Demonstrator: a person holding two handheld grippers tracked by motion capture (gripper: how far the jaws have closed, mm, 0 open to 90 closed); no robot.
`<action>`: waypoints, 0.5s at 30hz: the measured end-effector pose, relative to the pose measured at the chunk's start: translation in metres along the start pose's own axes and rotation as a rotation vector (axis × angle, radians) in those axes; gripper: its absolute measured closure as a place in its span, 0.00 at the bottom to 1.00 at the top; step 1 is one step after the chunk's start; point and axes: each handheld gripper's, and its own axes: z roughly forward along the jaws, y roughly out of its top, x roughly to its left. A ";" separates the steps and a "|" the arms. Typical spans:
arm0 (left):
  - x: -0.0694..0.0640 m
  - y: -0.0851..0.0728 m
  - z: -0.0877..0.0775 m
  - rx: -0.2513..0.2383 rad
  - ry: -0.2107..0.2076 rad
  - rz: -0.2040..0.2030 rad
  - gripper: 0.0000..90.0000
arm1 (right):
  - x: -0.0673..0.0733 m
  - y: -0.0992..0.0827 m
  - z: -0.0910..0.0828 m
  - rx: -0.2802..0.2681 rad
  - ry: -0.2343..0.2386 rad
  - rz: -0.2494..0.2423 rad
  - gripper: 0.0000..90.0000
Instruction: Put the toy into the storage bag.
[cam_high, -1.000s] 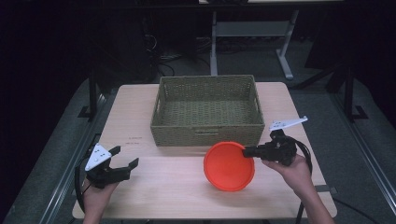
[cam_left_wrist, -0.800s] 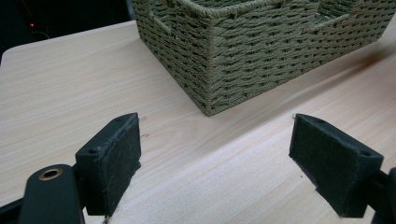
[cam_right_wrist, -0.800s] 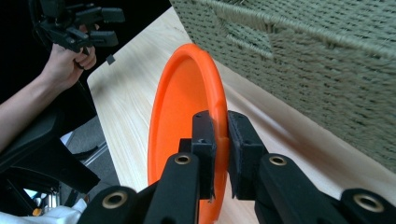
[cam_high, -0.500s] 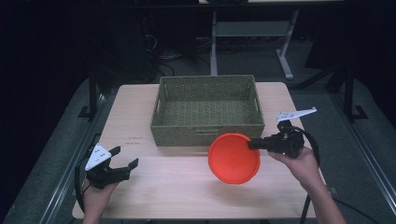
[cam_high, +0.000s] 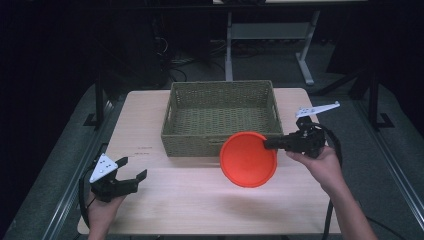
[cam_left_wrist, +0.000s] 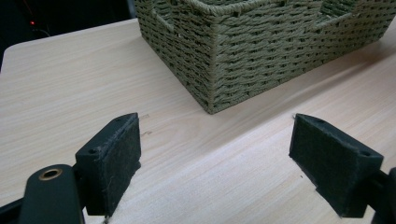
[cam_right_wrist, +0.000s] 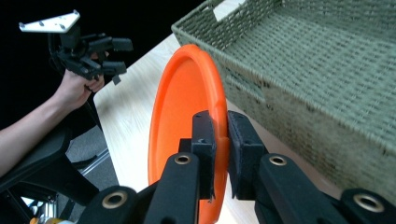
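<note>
Orange plate (cam_high: 248, 159) (round, plain), tilted, lifted off table, beside basket

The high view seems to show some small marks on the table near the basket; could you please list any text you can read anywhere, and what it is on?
No text is readable.
Table: small dark marks left of the basket, too small and blurred to read.
Orange plate: no lettering visible.

The right gripper (cam_high: 270, 144) lifts the orange plate (cam_high: 248, 159) higher off the table (cam_high: 200, 200). The plate now tips up and sits closer to the basket (cam_high: 220, 117).
</note>
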 end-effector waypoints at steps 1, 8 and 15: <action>0.000 0.000 0.000 0.000 0.000 -0.001 0.18 | 0.000 0.002 0.000 -0.001 -0.001 0.000 0.91; 0.000 0.000 0.000 -0.002 0.000 0.008 0.18 | 0.001 0.020 0.000 -0.001 -0.001 -0.011 0.91; 0.001 0.000 -0.001 -0.009 0.001 0.001 0.18 | 0.003 0.037 0.002 0.002 -0.004 -0.024 0.91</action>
